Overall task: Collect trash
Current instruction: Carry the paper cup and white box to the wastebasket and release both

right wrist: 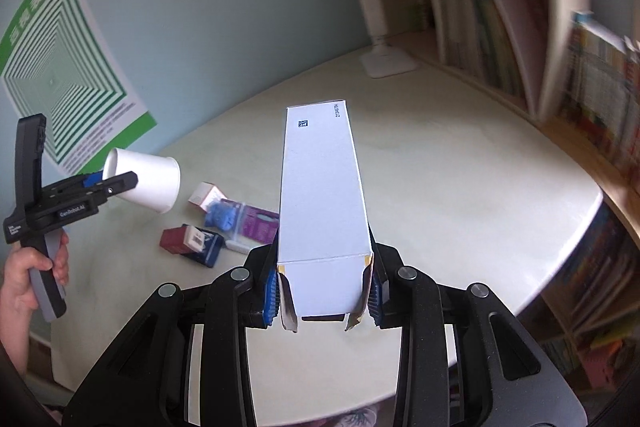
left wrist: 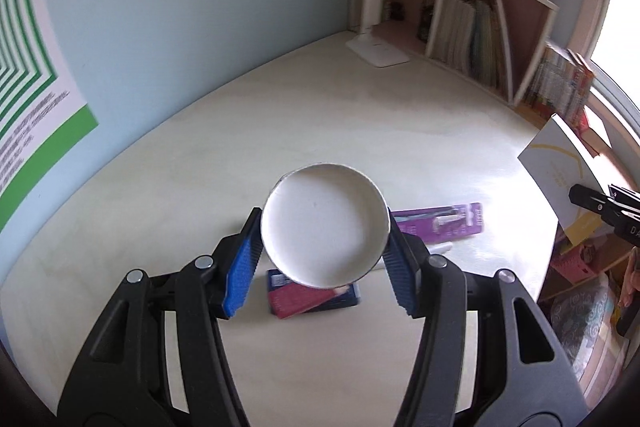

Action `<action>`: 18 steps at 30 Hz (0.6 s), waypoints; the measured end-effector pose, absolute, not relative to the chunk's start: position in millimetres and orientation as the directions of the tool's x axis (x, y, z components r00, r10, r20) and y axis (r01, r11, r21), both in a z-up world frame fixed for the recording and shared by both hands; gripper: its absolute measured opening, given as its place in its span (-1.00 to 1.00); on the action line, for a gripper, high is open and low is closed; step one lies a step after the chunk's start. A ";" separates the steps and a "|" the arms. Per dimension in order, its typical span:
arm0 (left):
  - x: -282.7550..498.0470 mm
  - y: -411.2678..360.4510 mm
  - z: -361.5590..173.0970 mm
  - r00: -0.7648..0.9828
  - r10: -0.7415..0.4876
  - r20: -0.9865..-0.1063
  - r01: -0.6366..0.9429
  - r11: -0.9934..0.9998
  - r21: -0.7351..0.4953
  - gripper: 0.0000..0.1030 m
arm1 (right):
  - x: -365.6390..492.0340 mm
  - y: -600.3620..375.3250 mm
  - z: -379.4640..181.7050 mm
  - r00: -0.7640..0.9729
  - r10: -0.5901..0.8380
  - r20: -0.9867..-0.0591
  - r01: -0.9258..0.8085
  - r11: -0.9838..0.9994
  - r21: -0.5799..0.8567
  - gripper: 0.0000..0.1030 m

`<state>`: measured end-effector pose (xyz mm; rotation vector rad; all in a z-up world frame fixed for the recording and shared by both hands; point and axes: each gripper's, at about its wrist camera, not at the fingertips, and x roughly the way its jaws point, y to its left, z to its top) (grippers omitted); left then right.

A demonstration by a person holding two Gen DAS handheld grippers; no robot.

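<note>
Left gripper (left wrist: 326, 255) clamps a white paper cup (left wrist: 325, 225) between its blue pads, the cup's flat base facing the camera and raised above the bench (left wrist: 280, 107); from the right wrist view the same cup (right wrist: 146, 183) lies on its side in that gripper (right wrist: 108, 185), which reads "CenRobot.AI" on its black body, with the person's hand (right wrist: 36, 267) around the handle. Right gripper (right wrist: 324, 291) is closed on a long white carton (right wrist: 322, 195), held near its open end with torn flaps hanging beside the pads; the carton points forward over the bench (right wrist: 460, 187) and carries a small square code and printed digits too blurred to read with certainty. Below the cup on the bench lie a red and dark blue box (right wrist: 192, 241), a purple blister pack (left wrist: 444, 221), a crumpled blue scrap (right wrist: 222, 215) and a small white-and-pink box (right wrist: 207, 195). A white lamp base (left wrist: 378, 51) stands near the bookshelf (left wrist: 492, 39).
</note>
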<state>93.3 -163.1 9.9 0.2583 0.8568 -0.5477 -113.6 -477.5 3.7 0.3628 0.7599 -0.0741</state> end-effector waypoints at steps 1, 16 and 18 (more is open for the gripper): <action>88.7 -172.1 12.5 0.519 -0.367 -0.772 0.577 0.816 -0.001 0.05 | -124.8 -482.5 3.5 0.728 0.050 -0.684 0.216 0.930 0.298 -0.34; -47.5 -389.6 -13.9 0.239 -0.511 -0.825 0.875 0.483 -0.046 0.05 | -323.4 -587.4 -37.0 0.669 -0.107 -0.736 0.509 0.788 0.347 -0.34; -70.4 -414.7 -24.6 0.181 -0.509 -0.842 0.899 0.432 -0.068 0.05 | -349.6 -601.1 -49.2 0.654 -0.118 -0.748 0.550 0.752 0.363 -0.34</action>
